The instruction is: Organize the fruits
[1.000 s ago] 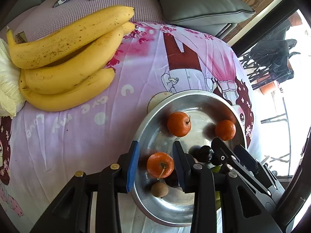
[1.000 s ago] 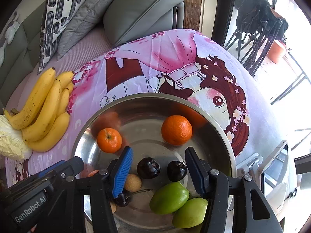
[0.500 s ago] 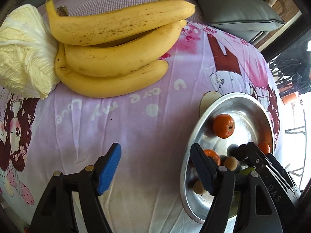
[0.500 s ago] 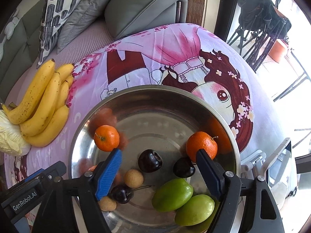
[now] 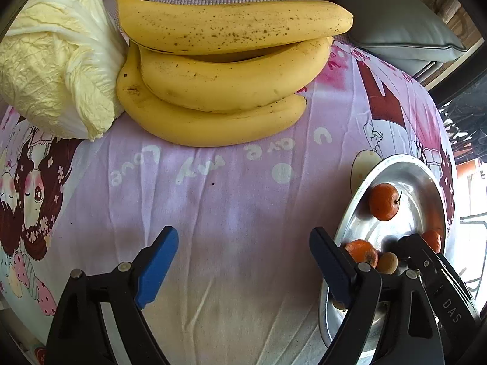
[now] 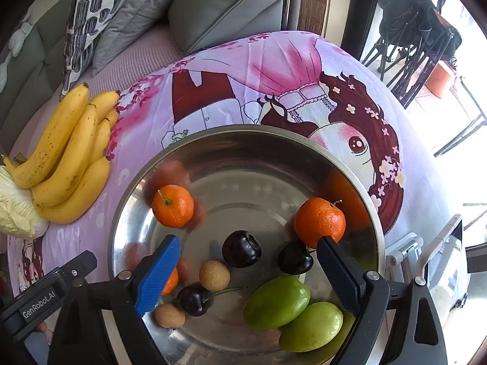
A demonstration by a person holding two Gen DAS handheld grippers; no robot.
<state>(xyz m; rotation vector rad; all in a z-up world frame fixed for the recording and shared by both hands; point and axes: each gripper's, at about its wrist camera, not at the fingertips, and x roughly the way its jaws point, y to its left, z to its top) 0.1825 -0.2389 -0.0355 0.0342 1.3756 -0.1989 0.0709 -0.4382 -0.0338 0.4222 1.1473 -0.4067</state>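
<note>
On pink printed cloth: banana bunch far left beside cabbage; steel bowl right, holding two green fruits, tangerines, dark cherries, small longans. Left gripper opening over bare cloth, empty; right gripper opening above bowl, gripping nothing.

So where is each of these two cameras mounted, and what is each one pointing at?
Left wrist view: sits on the left tool, looking steeply down at the pink cartoon-print cloth, the bunch of yellow bananas and the pale cabbage; its opening, empty fingers show.
Right wrist view: sits on the right tool, looking down into the round steel bowl of small fruit; its opening fingers show, gripping nothing.
Shared: bananas, cabbage, cloth, bowl; each glimpses the other tool.
</note>
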